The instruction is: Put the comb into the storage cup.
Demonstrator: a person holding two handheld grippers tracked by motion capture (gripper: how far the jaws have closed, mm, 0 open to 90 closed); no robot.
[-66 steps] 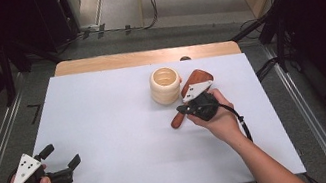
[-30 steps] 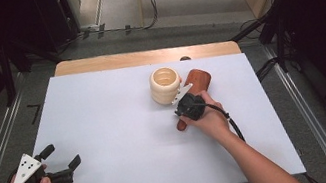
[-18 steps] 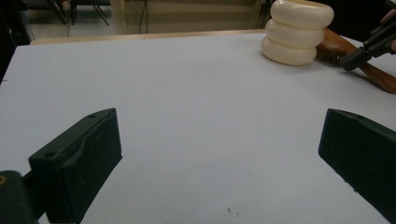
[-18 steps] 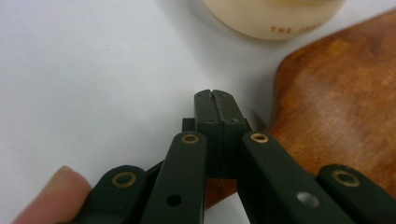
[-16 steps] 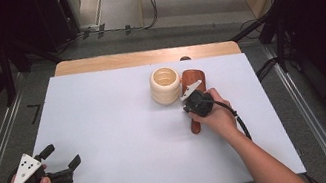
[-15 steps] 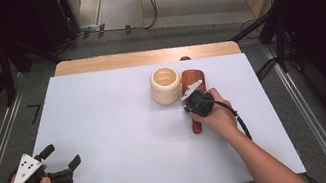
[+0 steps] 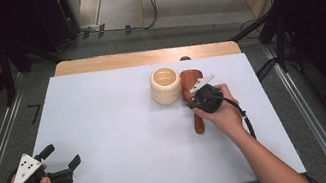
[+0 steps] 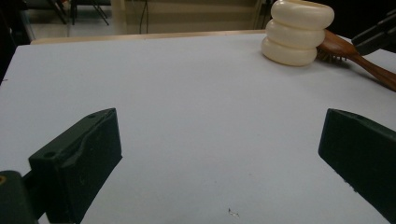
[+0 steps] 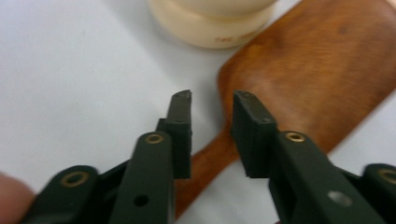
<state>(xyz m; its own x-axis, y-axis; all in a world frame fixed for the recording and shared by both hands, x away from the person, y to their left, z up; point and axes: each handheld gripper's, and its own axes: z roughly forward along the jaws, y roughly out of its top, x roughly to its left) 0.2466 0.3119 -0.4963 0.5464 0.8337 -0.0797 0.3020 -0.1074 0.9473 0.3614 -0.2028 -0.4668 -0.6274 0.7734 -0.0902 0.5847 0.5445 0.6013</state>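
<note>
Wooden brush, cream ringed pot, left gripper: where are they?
wooden brush [image 7: 198, 121], high view, on its handle.
cream ringed pot [image 7: 166, 92], high view, on its side wall.
left gripper [image 7: 61, 161], high view, between its fingertips.

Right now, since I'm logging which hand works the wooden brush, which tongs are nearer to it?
Right. The right tongs hover directly over the wooden brush, jaws slightly apart above its neck. The left tongs sit at the near left corner of the table, far from it.
</note>
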